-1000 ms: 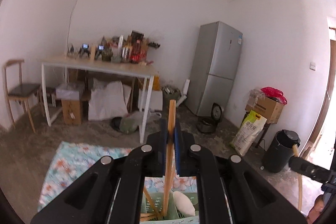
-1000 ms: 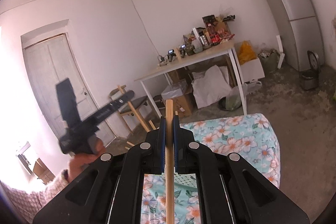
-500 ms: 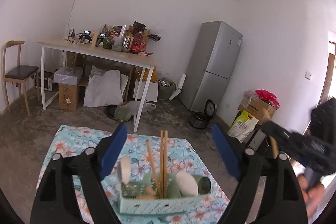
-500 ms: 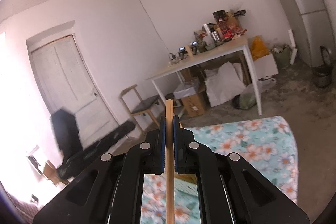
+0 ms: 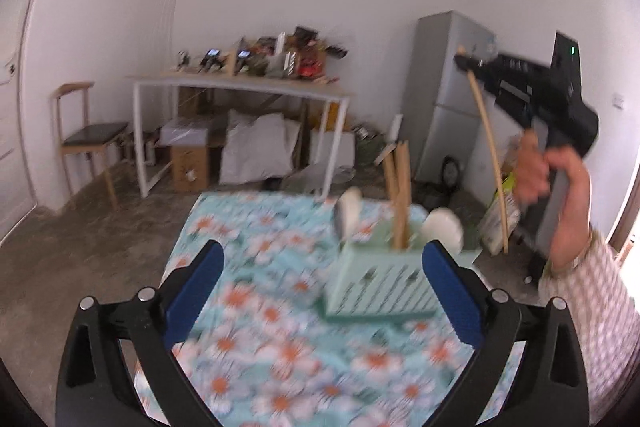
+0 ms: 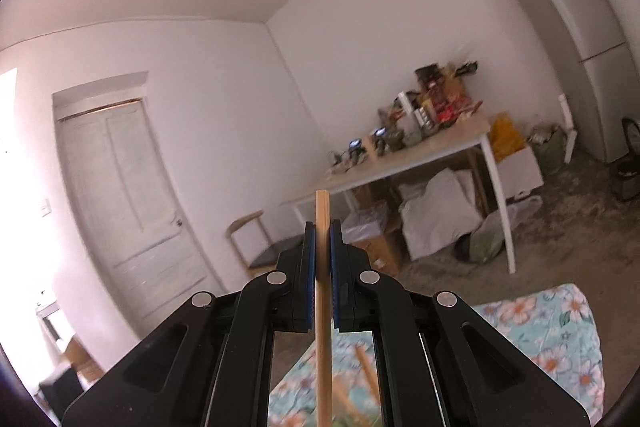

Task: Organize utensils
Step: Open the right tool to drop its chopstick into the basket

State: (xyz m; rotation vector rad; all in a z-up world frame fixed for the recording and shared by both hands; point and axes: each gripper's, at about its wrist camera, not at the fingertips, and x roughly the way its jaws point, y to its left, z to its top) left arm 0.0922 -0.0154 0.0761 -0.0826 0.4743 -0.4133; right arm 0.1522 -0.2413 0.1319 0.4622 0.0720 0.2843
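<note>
While my left tongs [image 5: 318, 291] stood wide apart with nothing between the pads, having just been opening, my right tongs [image 6: 322, 269] were clamped on a single chopstick [image 6: 322, 307] held upright in my right hand [image 5: 554, 187]. The green caddy [image 5: 380, 281] stood on the floral-clothed surface [image 5: 256, 327]; chopsticks [image 5: 400, 195] and two pale spoon-like utensils already stood in it. The held chopstick hung to the right of the caddy and clear of it, its lower tip about level with the caddy's rim.

Likely risks, as I judged them:
- The long tip could have struck the caddy's rim or the standing chopsticks and tipped the light caddy.
- Gripped near its upper end, the chopstick could have swung in the pads and missed the compartment.
- My open left tongs, just in front of the caddy, could have knocked it.
</note>
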